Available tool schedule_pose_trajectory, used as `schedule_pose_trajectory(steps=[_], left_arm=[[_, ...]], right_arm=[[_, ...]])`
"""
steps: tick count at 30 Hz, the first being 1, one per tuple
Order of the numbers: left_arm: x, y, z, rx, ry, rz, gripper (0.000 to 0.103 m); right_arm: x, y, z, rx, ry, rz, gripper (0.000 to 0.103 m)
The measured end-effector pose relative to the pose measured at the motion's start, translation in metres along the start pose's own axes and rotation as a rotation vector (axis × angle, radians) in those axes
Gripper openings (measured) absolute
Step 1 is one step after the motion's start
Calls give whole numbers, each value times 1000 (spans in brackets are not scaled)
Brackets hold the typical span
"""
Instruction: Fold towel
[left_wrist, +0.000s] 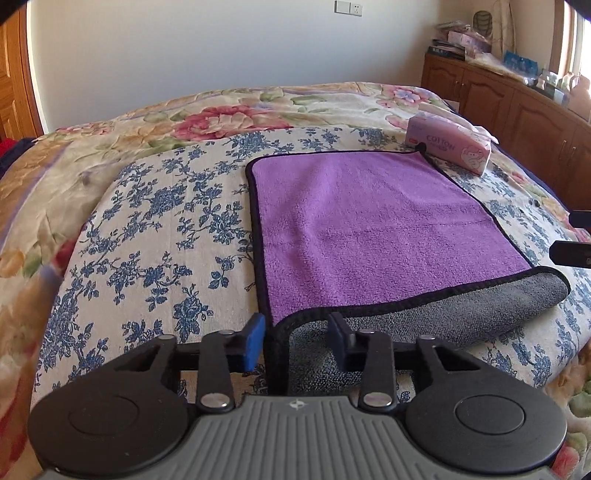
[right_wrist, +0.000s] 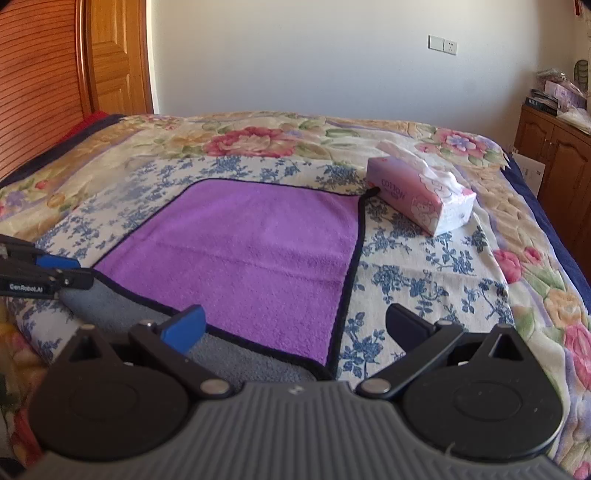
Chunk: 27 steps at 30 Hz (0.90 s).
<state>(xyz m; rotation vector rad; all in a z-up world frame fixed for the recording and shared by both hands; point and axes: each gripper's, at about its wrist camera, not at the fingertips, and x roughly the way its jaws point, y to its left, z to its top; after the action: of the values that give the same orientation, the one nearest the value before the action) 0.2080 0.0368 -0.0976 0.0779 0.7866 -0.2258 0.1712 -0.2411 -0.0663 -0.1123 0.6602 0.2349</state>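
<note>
My left tool (left_wrist: 297, 341) hovers at the near left corner of the purple towel (left_wrist: 369, 229), its fingers parted a moderate way on either side of the black-trimmed edge, closed on nothing. The towel lies spread on the bed (left_wrist: 155, 206) just ahead of both tools, purple face up, with its near hem rolled back to show the grey underside (left_wrist: 461, 310). My right tool (right_wrist: 295, 325) sits at the towel's near right corner, spread wide and holding nothing, one finger over the grey roll and the other over the blue-flowered sheet (right_wrist: 424, 266).

By my reading the fold is barely begun: only the near edge is turned over, neither corner is gripped, and the main fold away from me is yet to come.

Beyond the towel's far right corner, touching or nearly touching its hanging loop, rests a pink tissue pack (right_wrist: 421, 199). A floral quilt (right_wrist: 258, 140) covers the rest of the bed. A white wall with a socket (right_wrist: 443, 44) stands behind, a wooden door (right_wrist: 114, 55) to the left, wooden cabinets (left_wrist: 517, 99) to the right.
</note>
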Motion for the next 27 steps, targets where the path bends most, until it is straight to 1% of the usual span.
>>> schedule_pose_trajectory(steps=[6,9,10,11,13,15,21,24,26,27], left_arm=[[2,3,-4,-17,19,-2,27],[0,4,-4,-31,21,-5,24],[0,5,-4,-39,25,-11,24],[0,6,-4,-46,31,-16,24],[1,8,-4,-56,36,-18,24],[1,7,-4,-58,37,-19,24],[0,7,-5,-52,46,-14,23],[0,8,-5,-58,56,-17,24],[-1,9,-6,-59,58,-18,24],[-1,9,-6,-60,59,-18,24]], right_arm=[[7,-5,-5,14,56,-2,103],[10,-5,-7,22,74,13,102],[10,-5,-7,25,79,21,101],[11,-5,-8,27,86,28,93],[13,-5,-9,27,104,35,86],[15,-5,-10,28,123,42,86],[20,-10,-12,66,180,55,78],[20,-12,-13,81,194,59,73],[21,-12,-14,87,200,62,66],[21,-12,-15,91,205,67,65]])
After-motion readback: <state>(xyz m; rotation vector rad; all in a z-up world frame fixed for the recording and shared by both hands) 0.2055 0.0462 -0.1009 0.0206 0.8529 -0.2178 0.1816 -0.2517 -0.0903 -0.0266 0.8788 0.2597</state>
